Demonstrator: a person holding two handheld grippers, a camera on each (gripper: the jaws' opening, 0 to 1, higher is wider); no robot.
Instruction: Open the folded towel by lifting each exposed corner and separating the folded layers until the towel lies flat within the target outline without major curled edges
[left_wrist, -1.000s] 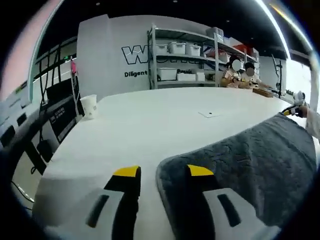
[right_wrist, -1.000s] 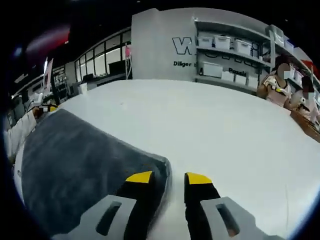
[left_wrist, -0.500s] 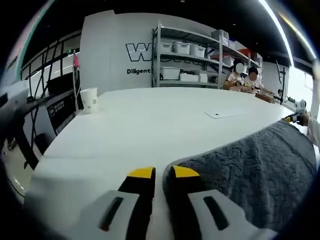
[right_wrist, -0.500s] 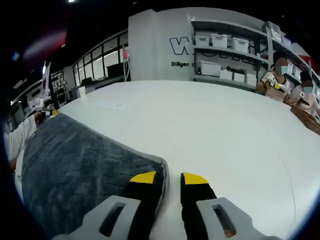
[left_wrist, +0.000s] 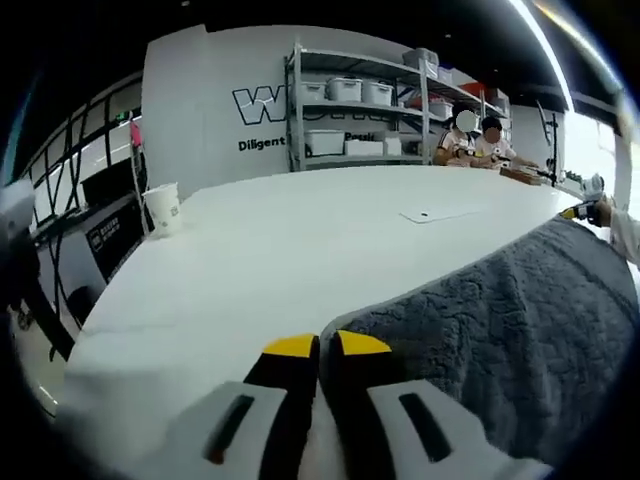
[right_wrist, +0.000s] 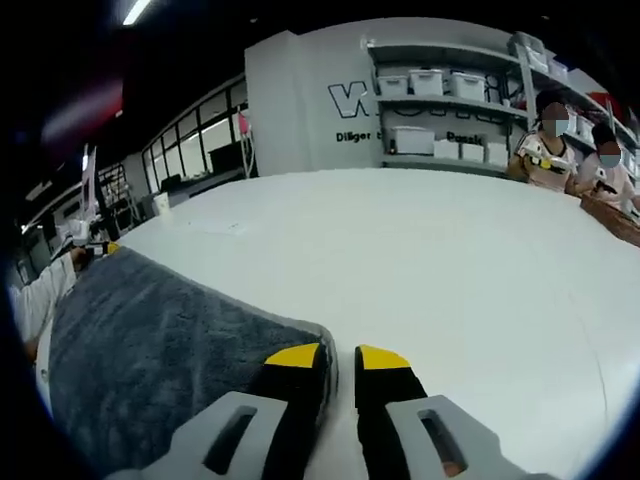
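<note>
A plush grey towel (left_wrist: 510, 320) lies on the white table (left_wrist: 300, 240), spreading right from my left gripper (left_wrist: 326, 345). The left jaws are pressed almost together on the towel's near corner. In the right gripper view the same towel (right_wrist: 150, 340) spreads to the left. My right gripper (right_wrist: 338, 356) has its jaws closed to a narrow gap, with the towel's corner edge between them. The right gripper (left_wrist: 588, 208) also appears far off at the towel's other end in the left gripper view. Likewise the left gripper (right_wrist: 92, 243) sits small at the left of the right gripper view.
A paper cup (left_wrist: 162, 208) stands near the table's left edge. A flat sheet (left_wrist: 435, 213) lies on the table beyond the towel. Shelving with bins (left_wrist: 350, 120) lines the back wall, and two people (right_wrist: 570, 140) sit at the far side.
Both grippers' jaws have narrowed from wide apart to nearly together at the towel's corners. The views have shifted slightly with the hands.
</note>
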